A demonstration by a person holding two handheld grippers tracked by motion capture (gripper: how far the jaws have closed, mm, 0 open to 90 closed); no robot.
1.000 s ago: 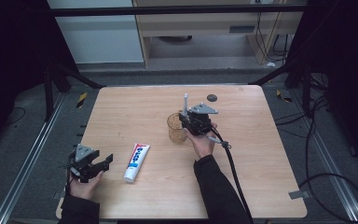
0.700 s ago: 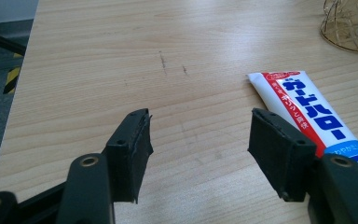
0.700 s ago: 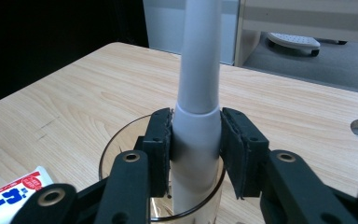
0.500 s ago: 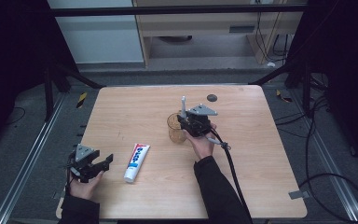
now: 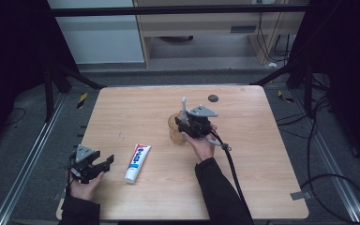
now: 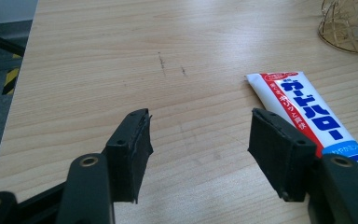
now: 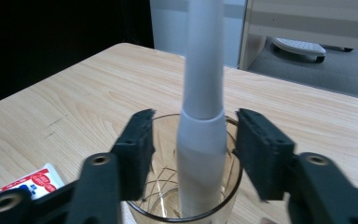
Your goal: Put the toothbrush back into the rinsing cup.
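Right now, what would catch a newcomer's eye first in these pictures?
The white electric toothbrush stands upright in the amber glass cup mid-table. The right gripper has just been opening its jaws, which now flank the toothbrush with gaps either side. Near the table's front left, a toothpaste tube lies flat beside the open left gripper.

The toothpaste tube [image 6: 307,116] bears large blue Japanese characters along its white face, seemingly "ガードハロー". White small print runs on its red band and blue end, too small to read.
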